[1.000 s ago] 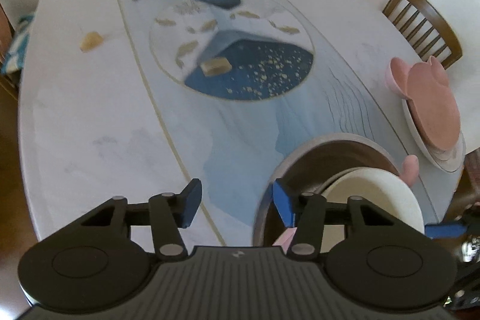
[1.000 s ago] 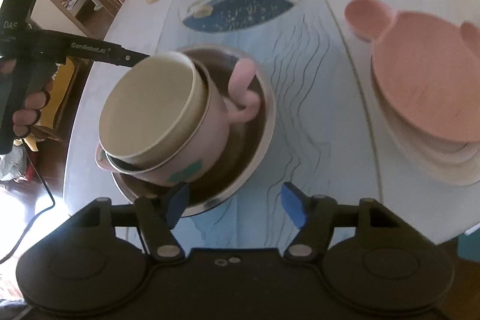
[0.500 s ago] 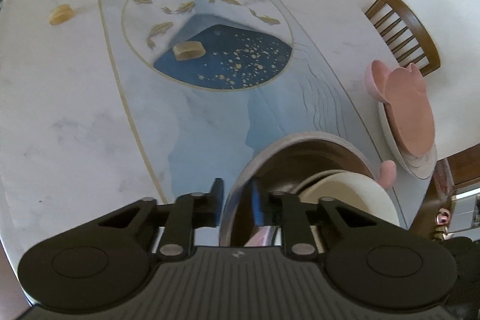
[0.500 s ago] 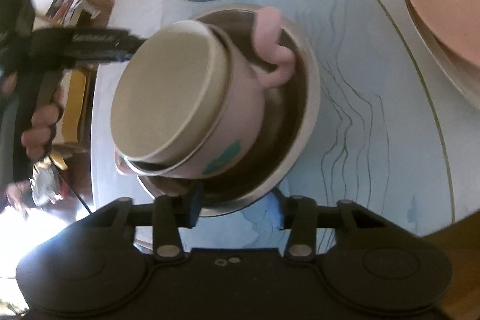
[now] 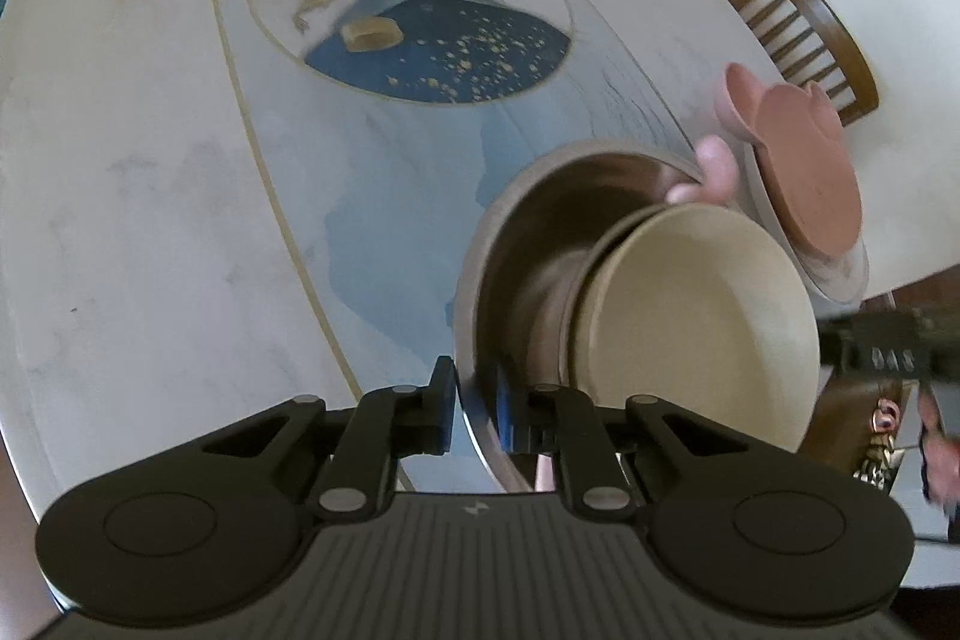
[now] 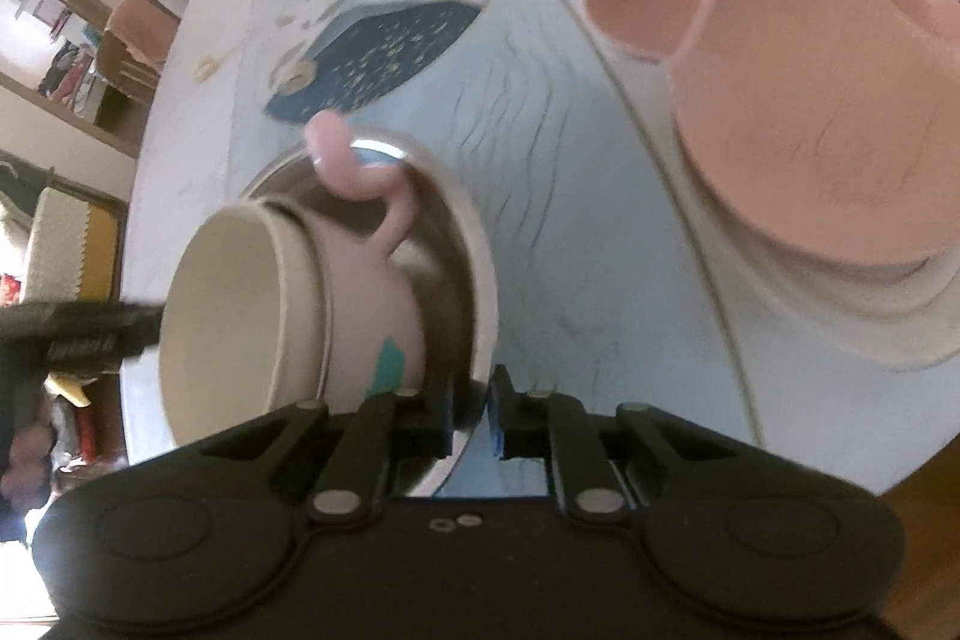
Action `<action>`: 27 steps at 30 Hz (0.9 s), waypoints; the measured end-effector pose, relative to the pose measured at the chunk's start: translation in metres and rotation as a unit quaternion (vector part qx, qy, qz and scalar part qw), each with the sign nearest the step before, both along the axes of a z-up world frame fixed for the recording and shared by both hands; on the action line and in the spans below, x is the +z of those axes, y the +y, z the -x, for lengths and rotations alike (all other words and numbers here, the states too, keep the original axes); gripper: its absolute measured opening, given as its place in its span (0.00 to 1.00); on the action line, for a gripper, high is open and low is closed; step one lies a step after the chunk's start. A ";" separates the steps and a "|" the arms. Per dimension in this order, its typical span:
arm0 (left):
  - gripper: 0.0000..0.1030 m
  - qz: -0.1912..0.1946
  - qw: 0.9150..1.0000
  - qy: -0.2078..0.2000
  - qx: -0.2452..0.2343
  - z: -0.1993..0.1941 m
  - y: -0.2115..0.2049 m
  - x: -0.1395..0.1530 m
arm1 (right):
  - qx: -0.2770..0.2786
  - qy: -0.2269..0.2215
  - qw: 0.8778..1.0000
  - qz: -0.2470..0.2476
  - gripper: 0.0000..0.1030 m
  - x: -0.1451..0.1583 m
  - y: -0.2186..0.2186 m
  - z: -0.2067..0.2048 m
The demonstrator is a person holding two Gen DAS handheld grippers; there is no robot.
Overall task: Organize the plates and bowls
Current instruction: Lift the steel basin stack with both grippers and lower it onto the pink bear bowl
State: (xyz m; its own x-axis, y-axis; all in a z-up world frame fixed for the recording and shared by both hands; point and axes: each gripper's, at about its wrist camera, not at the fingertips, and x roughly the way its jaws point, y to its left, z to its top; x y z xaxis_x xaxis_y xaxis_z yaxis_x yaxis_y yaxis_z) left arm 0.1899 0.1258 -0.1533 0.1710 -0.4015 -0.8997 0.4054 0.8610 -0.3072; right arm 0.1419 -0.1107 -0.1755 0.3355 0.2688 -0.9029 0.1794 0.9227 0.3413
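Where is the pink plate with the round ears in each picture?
Left wrist view: the pink eared plate sits at the right edge, atop paler plates, beyond the metal bowl.
Right wrist view: the same plate fills the upper right.
Shared landmark: the dark blue gold-speckled patch on the table.
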 end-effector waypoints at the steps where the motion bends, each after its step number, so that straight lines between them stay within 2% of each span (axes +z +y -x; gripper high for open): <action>1: 0.11 0.000 1.000 -0.002 -0.001 0.001 -0.001 0.000 | -0.003 0.001 1.000 0.002 0.11 -0.001 -0.002 -0.001; 4: 0.10 0.005 1.000 0.001 0.003 0.001 -0.001 -0.001 | 0.000 0.010 1.000 0.009 0.12 -0.004 -0.001 0.000; 9: 0.10 0.001 1.000 -0.003 0.003 0.003 -0.003 -0.001 | 0.012 0.019 1.000 -0.002 0.20 -0.001 0.002 0.011; 15: 0.10 -0.001 1.000 -0.008 0.006 0.004 -0.004 -0.002 | 0.004 0.024 1.000 -0.008 0.17 -0.005 0.008 0.013; 23: 0.10 -0.018 0.999 -0.027 0.013 0.014 -0.009 0.001 | 0.016 0.020 1.000 0.015 0.16 -0.002 0.013 0.014; 27: 0.10 -0.014 0.999 -0.032 0.021 0.017 -0.010 0.007 | 0.017 0.015 1.000 0.018 0.16 0.001 0.012 0.014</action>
